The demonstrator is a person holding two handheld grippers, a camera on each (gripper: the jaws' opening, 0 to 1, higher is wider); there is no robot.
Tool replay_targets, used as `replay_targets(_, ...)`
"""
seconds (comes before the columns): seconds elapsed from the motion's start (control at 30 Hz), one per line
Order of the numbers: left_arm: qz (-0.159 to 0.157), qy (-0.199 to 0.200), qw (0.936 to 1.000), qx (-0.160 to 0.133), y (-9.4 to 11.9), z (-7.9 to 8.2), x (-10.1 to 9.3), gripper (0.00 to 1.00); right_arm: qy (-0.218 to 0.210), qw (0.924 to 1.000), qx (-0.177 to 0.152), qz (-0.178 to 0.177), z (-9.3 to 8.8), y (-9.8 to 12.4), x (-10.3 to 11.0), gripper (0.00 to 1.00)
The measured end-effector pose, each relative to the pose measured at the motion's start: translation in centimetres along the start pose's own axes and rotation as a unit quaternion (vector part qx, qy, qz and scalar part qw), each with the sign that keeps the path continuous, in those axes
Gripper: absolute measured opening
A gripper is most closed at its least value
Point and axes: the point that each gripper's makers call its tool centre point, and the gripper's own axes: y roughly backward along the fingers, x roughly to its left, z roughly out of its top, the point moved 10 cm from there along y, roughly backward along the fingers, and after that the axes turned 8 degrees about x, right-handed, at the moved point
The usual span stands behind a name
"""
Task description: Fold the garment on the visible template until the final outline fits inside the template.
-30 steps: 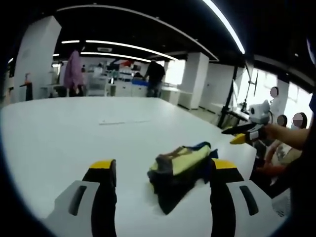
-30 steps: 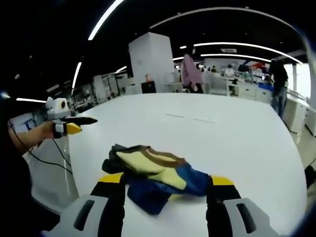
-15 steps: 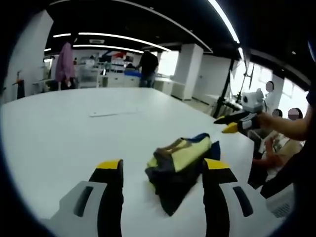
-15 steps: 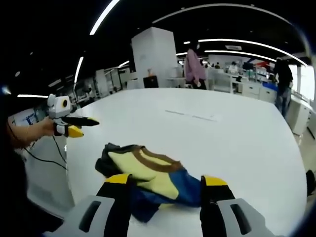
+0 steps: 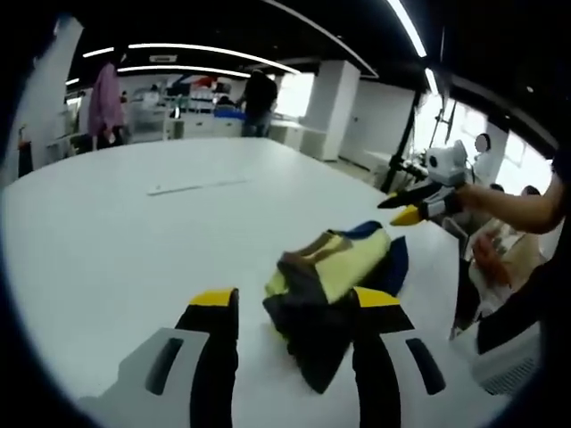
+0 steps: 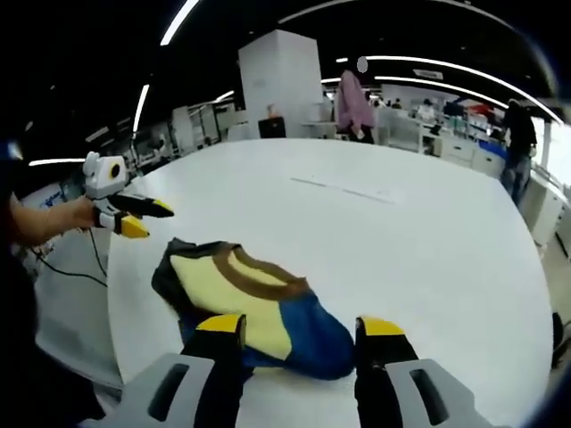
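1. I hold my left gripper (image 5: 287, 308) low over the big white table (image 5: 116, 241). Its two jaws, with yellow tips, stand wide apart and hold nothing.
2. The garment (image 5: 335, 281) lies in a bunched heap on the table, near the edge by me. In the left gripper view it sits just past the jaw tips, closer to the right jaw.
3. The heap is yellow on top, with a brown band, a blue part and a dark part.
4. My right gripper (image 6: 301, 328) is low over the table too. Its jaws are wide apart and grip nothing.
5. In the right gripper view the garment (image 6: 245, 299) lies between the two jaw tips and spreads out beyond them. Its blue part is nearest the tips.
6. A thin pale line (image 6: 343, 190) lies on the table well beyond the garment.
7. Far across the room, a person in pink (image 6: 355, 102) stands behind the table.
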Motion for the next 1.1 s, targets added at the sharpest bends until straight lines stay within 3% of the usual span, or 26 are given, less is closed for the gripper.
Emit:
replay_targets(0.57, -0.029, 0.003, 0.9979, 0.057, -3.0, -0.9, 0.5, 0.3, -0.012, 0.9993, 0.035, 0.012, -0.4, -2.4, -2.4, 0.39)
replay_targets(0.7, -0.05, 0.019, 0.9962, 0.069, -3.3, -1.2, 0.4, 0.24, -0.013, 0.9985, 0.052, 0.012, -0.9, -2.9, -2.8, 0.34)
replay_targets(1.03, -0.046, 0.026, 0.9957, 0.076, -3.5, -1.2, 0.4, 0.14, -0.037, 0.9963, 0.077, 0.011, -1.8, -3.2, -3.3, 0.16)
replay_targets(1.1, -0.043, 0.02, 0.9963, 0.072, -3.3, -1.1, 0.3, 0.08, -0.036, 0.996, 0.081, 0.01, -2.0, -3.2, -3.2, 0.13)
